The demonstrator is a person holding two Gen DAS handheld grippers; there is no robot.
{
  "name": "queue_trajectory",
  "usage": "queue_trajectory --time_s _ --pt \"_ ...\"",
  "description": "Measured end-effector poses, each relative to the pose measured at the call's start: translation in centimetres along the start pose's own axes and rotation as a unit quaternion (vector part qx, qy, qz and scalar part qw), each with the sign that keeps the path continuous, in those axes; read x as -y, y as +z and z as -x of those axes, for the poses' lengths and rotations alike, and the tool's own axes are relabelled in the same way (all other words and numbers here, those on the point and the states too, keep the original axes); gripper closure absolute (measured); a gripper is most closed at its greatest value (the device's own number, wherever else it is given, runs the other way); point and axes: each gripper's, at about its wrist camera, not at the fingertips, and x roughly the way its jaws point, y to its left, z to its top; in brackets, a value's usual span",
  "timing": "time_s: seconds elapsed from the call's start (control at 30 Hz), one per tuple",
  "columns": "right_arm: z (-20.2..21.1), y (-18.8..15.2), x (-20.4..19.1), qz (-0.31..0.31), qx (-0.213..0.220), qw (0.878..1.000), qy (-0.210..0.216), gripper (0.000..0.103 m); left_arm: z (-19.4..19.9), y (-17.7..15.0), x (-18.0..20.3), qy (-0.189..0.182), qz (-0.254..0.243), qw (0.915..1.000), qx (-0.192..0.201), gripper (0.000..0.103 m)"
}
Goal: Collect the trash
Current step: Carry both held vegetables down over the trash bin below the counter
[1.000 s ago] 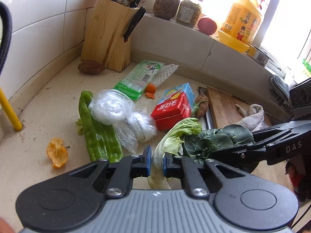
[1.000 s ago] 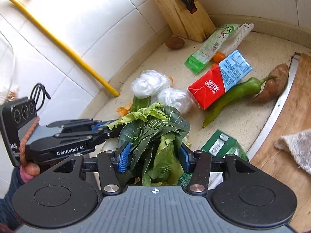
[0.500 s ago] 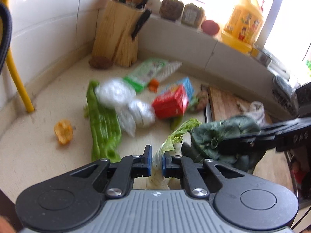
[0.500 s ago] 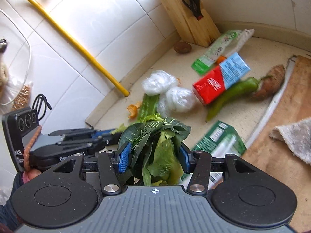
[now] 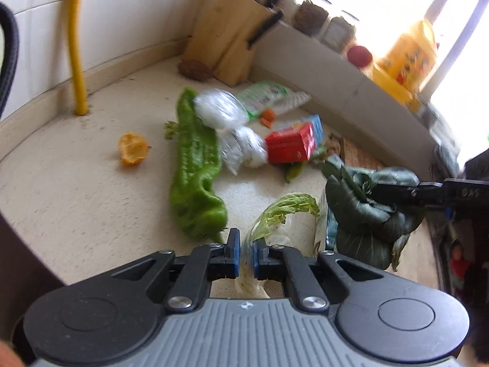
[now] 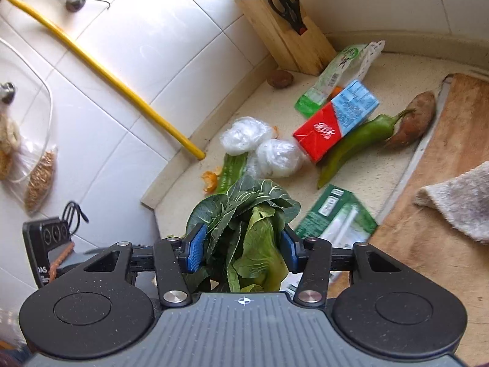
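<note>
Landmark: carton (image 6: pixel 336 124). In the right wrist view, knife block (image 6: pixel 287 35) stood behind it against the wall; wrapped bundles (image 6: pixel 259 146) lay left of it; long pepper (image 6: pixel 351 150) touched its near side; sweet potato (image 6: pixel 411 124) lay right; cutting board (image 6: pixel 434 208) sat farther right.

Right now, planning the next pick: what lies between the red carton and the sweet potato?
A long green pepper lies between the red carton and the sweet potato, seen in the right wrist view.

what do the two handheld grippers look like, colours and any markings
Both grippers, left gripper and right gripper, share a build: ribbed grey body, black linkage arms with silver pivot screws, round black side housings, blue finger pads. White letters "DAS" mark the right gripper's side in the left wrist view.
</note>
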Motion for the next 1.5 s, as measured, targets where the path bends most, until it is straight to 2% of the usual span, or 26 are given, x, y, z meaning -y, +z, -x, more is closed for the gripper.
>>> queue_trajectory --time_s 0.27,0.5,0.67,0.9,1.03,1.17,1.4,1.5 --pt "-2.7 0.7 -3.6 0.030 -0.019 0.999 0.027 0.045 4.3 -0.3 -2.9 0.032 0.036 0.9977 0.048 0.097" --pt "-7.2 0.8 -9.2 0.069 -0.056 0.994 0.067 0.045 9.3 -2.1 -6.2 0.071 0.076 0.9908 0.087 0.097" --pt "-11.0 0.0 -14.1 0.105 -0.091 0.985 0.105 0.045 13.9 -4.7 -8.5 0.116 0.105 0.9812 0.113 0.097" --pt "-16.2 -3.0 -20.4 0.154 -0.148 0.967 0.136 0.045 19.3 -9.5 -11.9 0.184 0.158 0.9607 0.134 0.097" --pt "-19.0 -4.9 -23.1 0.175 -0.173 0.960 0.132 0.045 20.7 -11.6 -13.7 0.215 0.179 0.9507 0.134 0.097" --pt "-22.0 -7.3 -24.8 0.187 -0.200 0.955 0.117 0.045 20.4 -12.8 -15.5 0.244 0.189 0.9438 0.119 0.097" --pt "-27.2 -11.2 -25.4 0.202 -0.232 0.949 0.069 0.044 17.8 -14.2 -17.8 0.266 0.194 0.9414 0.074 0.096" --pt "-28.8 -12.1 -24.7 0.197 -0.235 0.950 0.049 0.041 16.7 -14.4 -18.4 0.269 0.193 0.9414 0.063 0.087"
